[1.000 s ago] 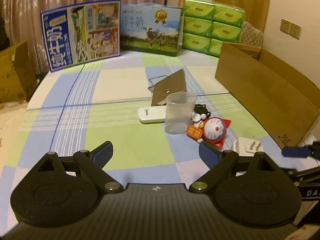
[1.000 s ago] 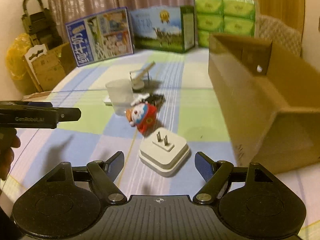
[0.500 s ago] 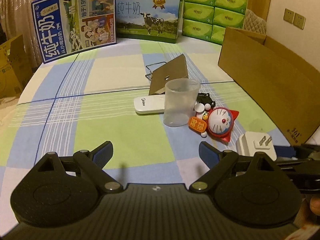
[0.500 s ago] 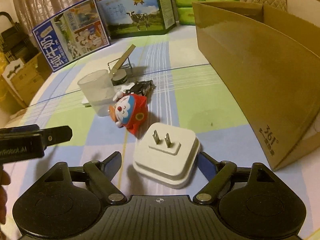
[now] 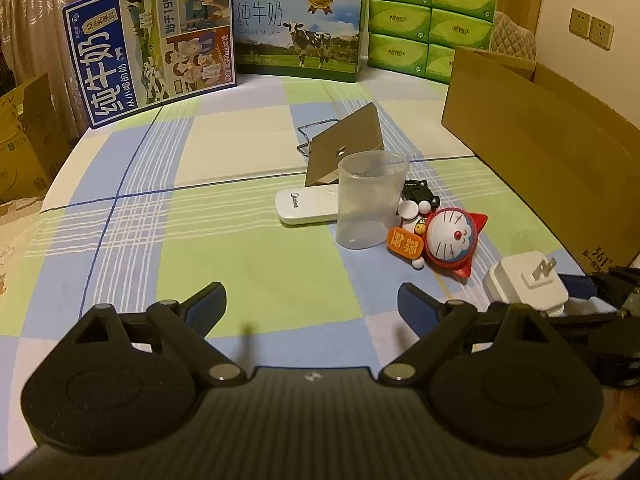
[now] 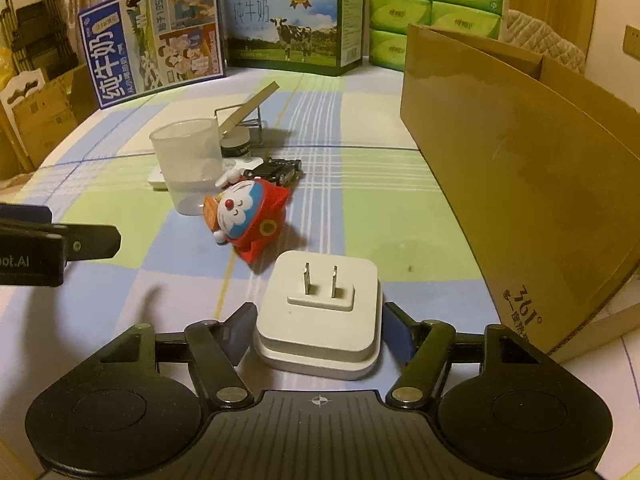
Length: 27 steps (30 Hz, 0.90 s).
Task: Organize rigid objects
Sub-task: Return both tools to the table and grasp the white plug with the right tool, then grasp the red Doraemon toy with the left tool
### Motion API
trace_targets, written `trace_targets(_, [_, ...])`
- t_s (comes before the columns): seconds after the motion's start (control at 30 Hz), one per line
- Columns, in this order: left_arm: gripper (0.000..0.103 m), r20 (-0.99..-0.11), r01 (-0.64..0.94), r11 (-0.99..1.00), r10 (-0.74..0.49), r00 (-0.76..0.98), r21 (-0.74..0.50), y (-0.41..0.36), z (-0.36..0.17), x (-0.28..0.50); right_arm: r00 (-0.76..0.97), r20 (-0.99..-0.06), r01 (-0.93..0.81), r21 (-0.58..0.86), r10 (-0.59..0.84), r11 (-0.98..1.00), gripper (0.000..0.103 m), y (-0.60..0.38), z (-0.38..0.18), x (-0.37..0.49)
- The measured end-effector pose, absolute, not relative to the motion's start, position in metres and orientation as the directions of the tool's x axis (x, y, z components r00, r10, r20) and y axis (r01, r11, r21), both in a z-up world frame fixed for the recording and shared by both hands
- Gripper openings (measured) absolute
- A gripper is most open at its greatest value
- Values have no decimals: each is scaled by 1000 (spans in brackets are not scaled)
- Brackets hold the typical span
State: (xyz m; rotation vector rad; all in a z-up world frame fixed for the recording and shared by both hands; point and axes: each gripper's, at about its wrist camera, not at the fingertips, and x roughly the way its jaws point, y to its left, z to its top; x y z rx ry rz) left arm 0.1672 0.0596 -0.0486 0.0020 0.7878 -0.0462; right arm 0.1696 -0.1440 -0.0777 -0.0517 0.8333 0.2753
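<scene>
While the jaws are closing, the moment is being read as follows.

Right gripper (image 6: pixel 318 326): its blue pads are being drawn in on both sides of the white plug adapter (image 6: pixel 320 312); the left pad appears to be touching, while contact on the right cannot be told for certain.

Left gripper (image 5: pixel 310 300): it is being held wide open over bare tablecloth (image 5: pixel 248 264), with nothing between its fingers.

Adapter's place: it is lying prongs-up on the near right of the table, just left of the cardboard box (image 6: pixel 520 184).

Handling: it is being judged stiff, fairly light and smooth-sided, so slipping is being counted possible; the flat opposite sides of the body are being favoured for the hold, and the metal prongs are being avoided.

Surroundings: the red cat figurine (image 6: pixel 246 216) is lying just beyond the adapter, apart from it; farther off, the clear plastic cup (image 6: pixel 188 164), a white remote (image 5: pixel 306 208) and a black toy car (image 6: pixel 276 168) are being left clustered.

Obstruction: the box's tall near wall is being judged the main obstacle to any carry to the right.
</scene>
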Motion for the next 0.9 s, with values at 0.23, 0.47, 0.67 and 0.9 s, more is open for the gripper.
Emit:
trace_targets(0.23, [90,-696,9,997,-59,716,-76,68,-46,167,697,-679,-258,63,231,964,63,-149,-63,196])
trace_targets(0.47, [90,-692,-17,992,-74,718,-123,76,-47,170,632,-689,-369,134,354,920,63,-144,-68,208])
trace_targets(0.67, [90,-686,35,984,-145,713,-173,63,-47,178,605,-699,-418,128,381,899,63,-144,-69,195])
trace_targets(0.9, [78,-669,75,966,-225,708,-246,35,-52,207,607,-740,-378,51,289,924,62,-160,-80,188])
